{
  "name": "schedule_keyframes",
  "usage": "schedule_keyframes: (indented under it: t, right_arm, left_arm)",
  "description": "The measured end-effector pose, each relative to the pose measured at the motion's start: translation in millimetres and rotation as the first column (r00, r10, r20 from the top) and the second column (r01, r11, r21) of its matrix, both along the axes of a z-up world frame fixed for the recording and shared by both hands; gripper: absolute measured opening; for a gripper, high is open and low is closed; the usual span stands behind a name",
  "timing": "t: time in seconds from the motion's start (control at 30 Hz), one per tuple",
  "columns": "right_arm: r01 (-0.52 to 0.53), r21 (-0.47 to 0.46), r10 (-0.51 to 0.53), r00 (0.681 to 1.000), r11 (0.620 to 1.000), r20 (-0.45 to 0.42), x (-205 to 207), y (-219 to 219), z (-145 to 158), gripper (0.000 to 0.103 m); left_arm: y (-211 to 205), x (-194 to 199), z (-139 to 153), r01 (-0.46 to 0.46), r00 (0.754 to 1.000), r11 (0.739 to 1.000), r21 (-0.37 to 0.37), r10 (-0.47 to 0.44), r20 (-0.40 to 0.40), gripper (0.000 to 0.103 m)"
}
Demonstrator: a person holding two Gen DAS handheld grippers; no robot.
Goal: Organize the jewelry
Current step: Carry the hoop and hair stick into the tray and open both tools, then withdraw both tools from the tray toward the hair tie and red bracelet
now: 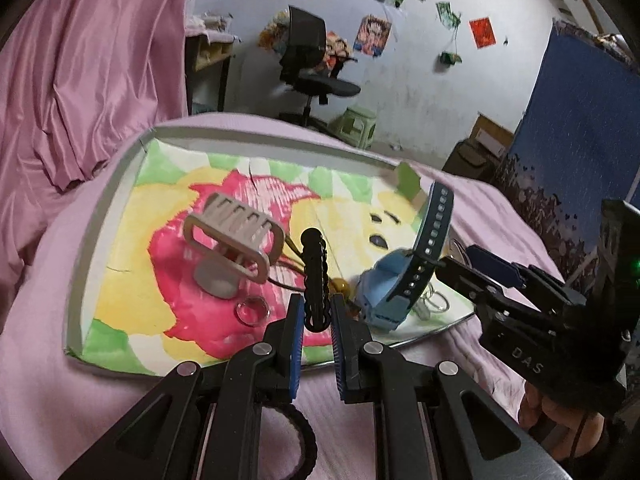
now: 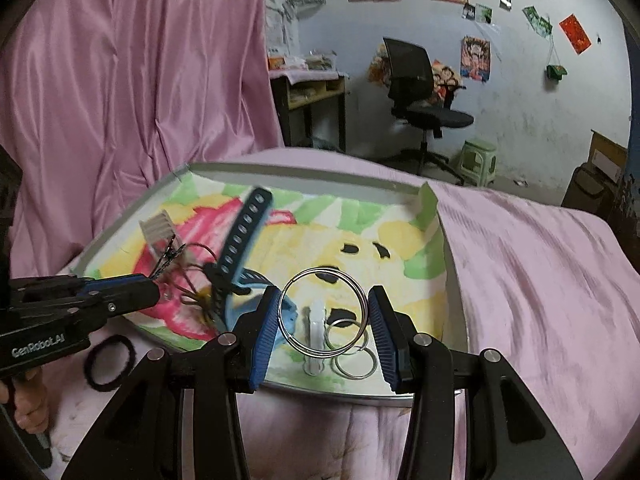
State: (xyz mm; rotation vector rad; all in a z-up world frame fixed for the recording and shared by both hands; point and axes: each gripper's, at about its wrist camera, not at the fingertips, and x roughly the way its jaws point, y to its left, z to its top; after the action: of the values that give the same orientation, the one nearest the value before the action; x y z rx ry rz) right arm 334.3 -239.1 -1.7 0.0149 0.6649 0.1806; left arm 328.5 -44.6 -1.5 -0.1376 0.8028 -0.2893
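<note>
Left gripper (image 1: 316, 332) held low over the near edge of the tray (image 1: 104, 204), fingers closed on a black beaded clip (image 1: 315, 276) that stands upright between the pads. Right gripper (image 2: 324, 320) level at the tray's near right corner, fingers pressing both sides of a large metal ring (image 2: 323, 312), lifted upright above the tray floor. Only in the left wrist view: grey stand (image 1: 232, 248) at the tray's middle and one small ring (image 1: 251, 310) near it. Only in the right wrist view: two more rings (image 2: 352, 352) flat on the tray under the held one, beside a white clip (image 2: 314, 332). One blue watch (image 1: 404, 276) in the tray, strap raised. One black hair tie (image 2: 110, 364) on the bed (image 2: 540, 280) beside the tray.
</note>
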Motion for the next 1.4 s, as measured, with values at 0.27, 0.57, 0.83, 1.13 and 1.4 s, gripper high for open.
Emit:
schedule_keyframes:
  t: [0.27,0.57,0.83,1.13,1.4]
  right_arm:
    - [0.006,-0.022,-0.008,0.997,1.0,-0.074,8,-2,-17,0.04]
    - [-0.008,-0.031,0.005,0.993,0.999,-0.117,10,1,-25,0.04]
    - [-0.011,-0.007,0.01,0.993,1.0,-0.12,6,-3,-25,0.041]
    - [0.021,0.038,-0.019,0.999,0.999,-0.045,-13,-14,-11,0.055]
    - [0.042,0.108,-0.055,0.992,0.993,0.117,-51,-19,15,0.078]
  left_arm:
    - [-6,7,-7,-0.002,0.999,0.999,0.038,0.004,-0.053,0.013]
    - [-10,10,-8,-0.002,0.998,0.997,0.075,0.007,-0.065,0.013]
    - [-5,8,-7,-0.012,0.998,0.998,0.055,0.015,-0.056,0.014]
    - [7,-9,2,-0.052,0.999,0.999,0.011,0.052,0.002,0.046]
    - [18,-39,25,-0.098,0.986,0.995,0.006,0.096,0.137,0.075]
